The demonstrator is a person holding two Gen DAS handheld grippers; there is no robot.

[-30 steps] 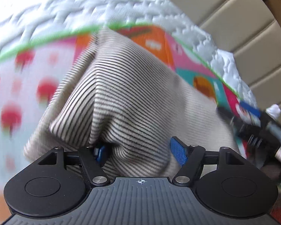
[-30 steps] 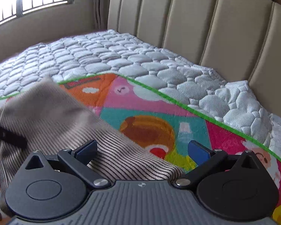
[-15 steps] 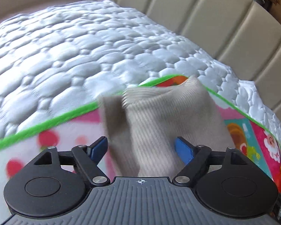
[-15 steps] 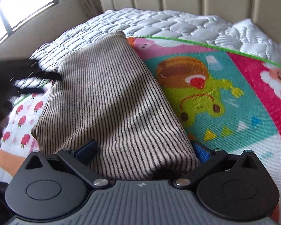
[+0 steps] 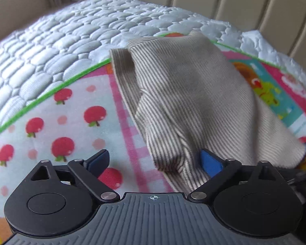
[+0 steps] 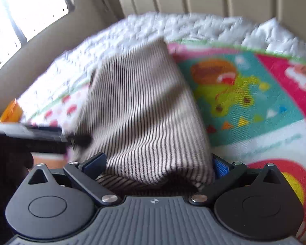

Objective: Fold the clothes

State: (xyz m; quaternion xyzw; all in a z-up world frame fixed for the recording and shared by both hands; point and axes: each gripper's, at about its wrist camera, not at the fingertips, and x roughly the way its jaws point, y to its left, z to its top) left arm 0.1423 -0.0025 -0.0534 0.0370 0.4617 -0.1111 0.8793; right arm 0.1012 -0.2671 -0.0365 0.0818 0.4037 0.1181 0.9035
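The striped garment (image 5: 185,94) lay folded on the cartoon-printed play mat (image 5: 67,122), which was spread over a white quilted mattress (image 5: 71,40) before a padded beige headboard (image 5: 244,2).

Left gripper (image 5: 155,161): jaws stood wide apart, gripping nothing. The garment's near corner lay between the fingers, toward the right blue pad and apparently against it; bare mat showed beside the left pad. Most of the cloth extended ahead and to the right of this gripper.

Right gripper (image 6: 159,165): jaws stood apart with the garment's near folded edge (image 6: 153,173) filling the gap between both blue pads, its layers stacked there. Whether the pads pressed the cloth could not be determined. The garment (image 6: 140,110) ran straight ahead from this gripper. The left tool (image 6: 30,136) appeared blurred at the left of that view, beside the cloth's edge.
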